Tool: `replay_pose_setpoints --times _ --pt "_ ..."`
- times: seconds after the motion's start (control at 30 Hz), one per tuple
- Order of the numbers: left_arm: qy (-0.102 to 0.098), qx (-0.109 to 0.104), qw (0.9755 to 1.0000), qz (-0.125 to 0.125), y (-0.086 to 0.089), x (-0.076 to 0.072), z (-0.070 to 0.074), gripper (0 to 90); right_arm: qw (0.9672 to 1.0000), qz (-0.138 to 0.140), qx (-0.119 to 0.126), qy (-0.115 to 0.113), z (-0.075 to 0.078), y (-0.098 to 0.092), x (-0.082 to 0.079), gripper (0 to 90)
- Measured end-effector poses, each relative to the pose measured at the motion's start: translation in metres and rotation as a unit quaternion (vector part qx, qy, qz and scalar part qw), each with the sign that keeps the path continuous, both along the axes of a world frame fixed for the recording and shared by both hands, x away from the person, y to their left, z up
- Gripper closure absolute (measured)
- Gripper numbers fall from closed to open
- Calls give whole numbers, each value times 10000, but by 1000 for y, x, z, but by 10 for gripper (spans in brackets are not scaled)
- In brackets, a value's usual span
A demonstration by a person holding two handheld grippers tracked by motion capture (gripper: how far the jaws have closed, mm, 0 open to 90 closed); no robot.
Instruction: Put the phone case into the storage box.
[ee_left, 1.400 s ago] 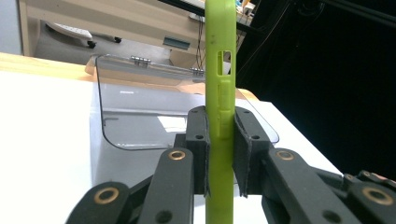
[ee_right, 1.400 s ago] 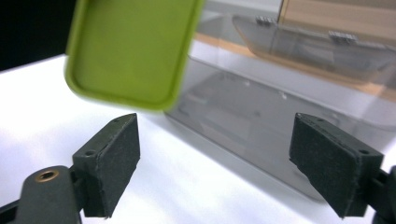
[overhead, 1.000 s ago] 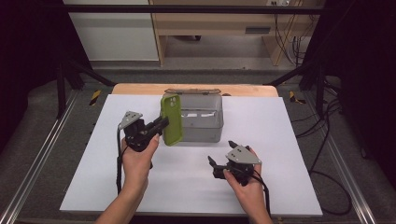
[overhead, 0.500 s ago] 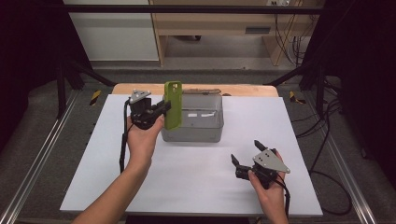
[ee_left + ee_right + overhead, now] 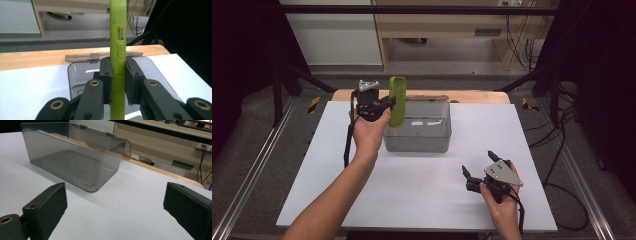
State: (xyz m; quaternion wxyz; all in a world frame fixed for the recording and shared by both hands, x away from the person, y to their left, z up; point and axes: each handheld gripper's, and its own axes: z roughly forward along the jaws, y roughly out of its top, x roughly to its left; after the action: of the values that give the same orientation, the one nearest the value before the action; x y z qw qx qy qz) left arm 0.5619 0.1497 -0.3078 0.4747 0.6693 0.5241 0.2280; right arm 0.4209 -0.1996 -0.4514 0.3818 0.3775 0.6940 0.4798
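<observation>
While the left gripper clamps an upright green phone case above the left end of the clear plastic box, the right gripper rests wide open near that box's right front corner, gripping nothing.

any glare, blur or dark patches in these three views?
High view: soft overall, surroundings left and right nearly black, white table evenly lit. Left gripper view: green case sharp, background soft. Right gripper view: jaws blurred up close, reflections on the clear box, which casts a faint shadow.
</observation>
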Motion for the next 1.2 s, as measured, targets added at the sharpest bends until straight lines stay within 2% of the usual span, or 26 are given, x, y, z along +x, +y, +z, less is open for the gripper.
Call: replay_pose_setpoints --times 0.27,0.43,0.6,0.8,1.0,1.2 --pt "116 23 9999 97 1 13 -6 775 10000 10 -5 77 -1 0 0 55" --pt "92 197 9997 122 -1 19 -8 775 9999 -15 -19 102 -1 -1 0 56" --pt "124 351 9993 57 -5 20 -12 776 9999 -28 2 102 -1 -2 0 56" --pt "174 334 9993 85 -7 21 -15 776 9999 -71 24 148 -2 -2 0 56" --pt "204 379 9990 127 -10 23 -17 776 9997 -60 140 174 0 -5 0 58" --pt "251 473 9984 154 -12 24 -19 776 9997 -63 116 194 -1 -4 0 58"
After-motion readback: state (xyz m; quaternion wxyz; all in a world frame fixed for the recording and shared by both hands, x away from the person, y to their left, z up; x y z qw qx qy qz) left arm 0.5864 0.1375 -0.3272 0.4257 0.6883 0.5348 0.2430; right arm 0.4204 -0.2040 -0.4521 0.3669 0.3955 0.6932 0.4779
